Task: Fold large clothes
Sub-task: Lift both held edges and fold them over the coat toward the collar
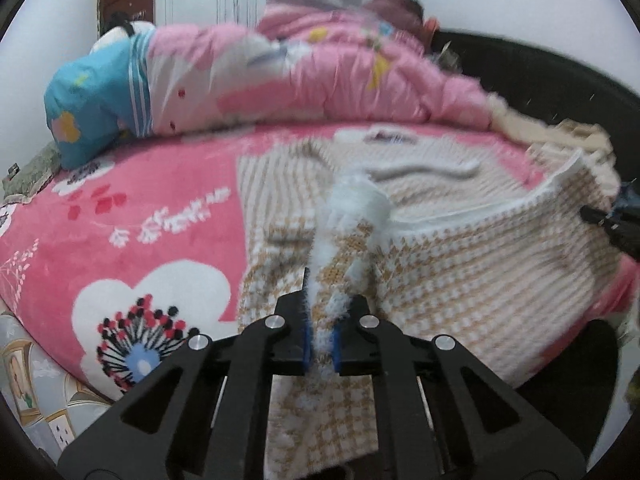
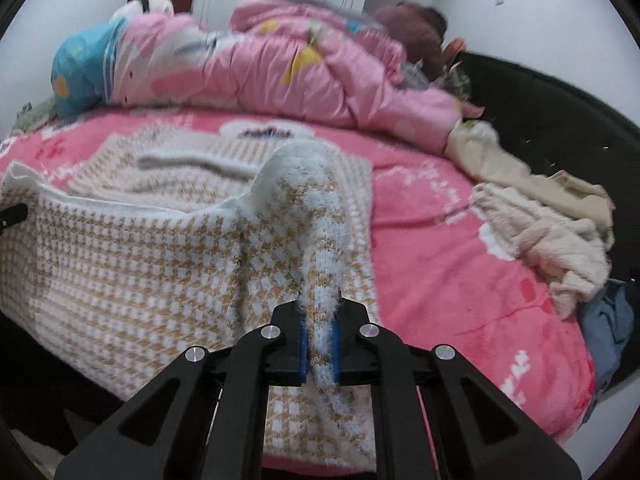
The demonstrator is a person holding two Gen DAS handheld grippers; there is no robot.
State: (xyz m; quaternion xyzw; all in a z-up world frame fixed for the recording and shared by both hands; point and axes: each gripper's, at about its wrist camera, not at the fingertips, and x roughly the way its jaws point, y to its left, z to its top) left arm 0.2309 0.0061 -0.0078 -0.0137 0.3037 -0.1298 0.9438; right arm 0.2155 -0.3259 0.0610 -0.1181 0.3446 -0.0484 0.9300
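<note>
left tool (image 1: pixel 320 336) and right tool (image 2: pixel 320 344) angled down, each clamped on sweater (image 1: pixel 460 248) hem

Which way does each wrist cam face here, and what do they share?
Left wrist: sits behind the left gripper, looks down across the bed; its fingers pinch the checked sweater; right gripper's tip at right edge.
Right wrist: behind the right gripper, same direction; pinches the sweater's other corner; left gripper's tip at left edge.
Shared: sweater, bed, pink quilt.
</note>
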